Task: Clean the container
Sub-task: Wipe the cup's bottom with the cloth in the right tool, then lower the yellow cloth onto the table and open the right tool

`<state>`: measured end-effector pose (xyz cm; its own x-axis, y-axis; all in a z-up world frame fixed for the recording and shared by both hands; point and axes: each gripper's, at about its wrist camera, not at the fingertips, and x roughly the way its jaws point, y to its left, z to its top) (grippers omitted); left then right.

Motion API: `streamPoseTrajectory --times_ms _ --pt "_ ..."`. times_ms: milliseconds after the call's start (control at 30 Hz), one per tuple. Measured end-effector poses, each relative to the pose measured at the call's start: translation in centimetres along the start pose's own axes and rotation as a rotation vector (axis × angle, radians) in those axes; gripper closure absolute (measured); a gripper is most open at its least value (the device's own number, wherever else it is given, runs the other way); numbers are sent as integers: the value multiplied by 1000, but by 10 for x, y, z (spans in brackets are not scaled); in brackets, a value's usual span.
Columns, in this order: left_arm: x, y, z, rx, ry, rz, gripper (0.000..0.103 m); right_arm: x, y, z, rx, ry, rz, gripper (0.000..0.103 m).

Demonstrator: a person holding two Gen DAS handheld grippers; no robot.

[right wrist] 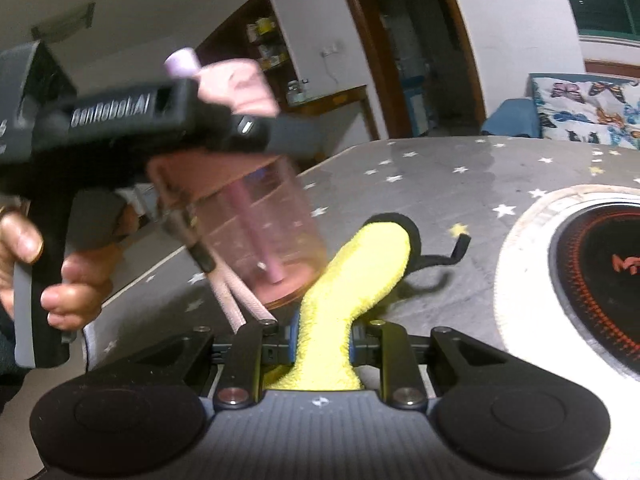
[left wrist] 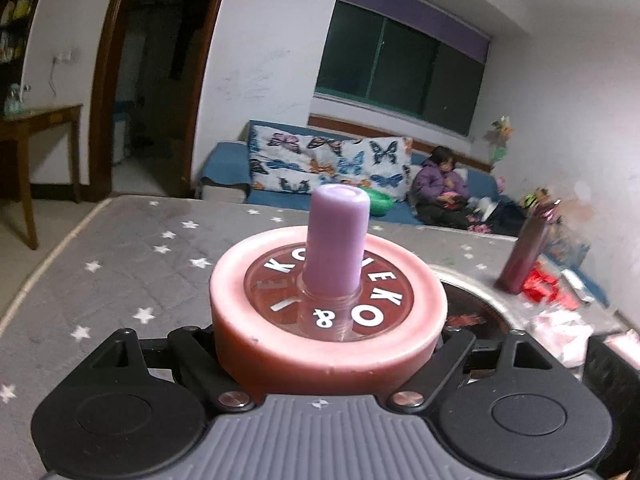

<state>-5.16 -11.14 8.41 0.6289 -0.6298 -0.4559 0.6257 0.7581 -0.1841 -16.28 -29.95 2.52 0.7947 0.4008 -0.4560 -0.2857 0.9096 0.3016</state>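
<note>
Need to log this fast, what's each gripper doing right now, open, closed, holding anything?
Left gripper: closed on the pink-lidded cup, held off the table.
Right gripper: closed on the yellow cloth.

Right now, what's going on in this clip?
A person is cleaning a pink drinking cup using two handheld grippers. The left gripper is clamped around the cup just below its pink lid, holding it tilted above the star-patterned tablecloth; a straw runs down inside the clear body. The right gripper is shut on a yellow cloth, whose free end reaches up beside the cup's base. Whether cloth and cup touch is unclear.
</note>
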Motion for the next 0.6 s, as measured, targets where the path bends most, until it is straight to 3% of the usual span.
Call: streamPoseTrajectory --times_ms 600 --pt "51 9 -7 38 55 123 18 51 -53 38 123 16 -118 80"
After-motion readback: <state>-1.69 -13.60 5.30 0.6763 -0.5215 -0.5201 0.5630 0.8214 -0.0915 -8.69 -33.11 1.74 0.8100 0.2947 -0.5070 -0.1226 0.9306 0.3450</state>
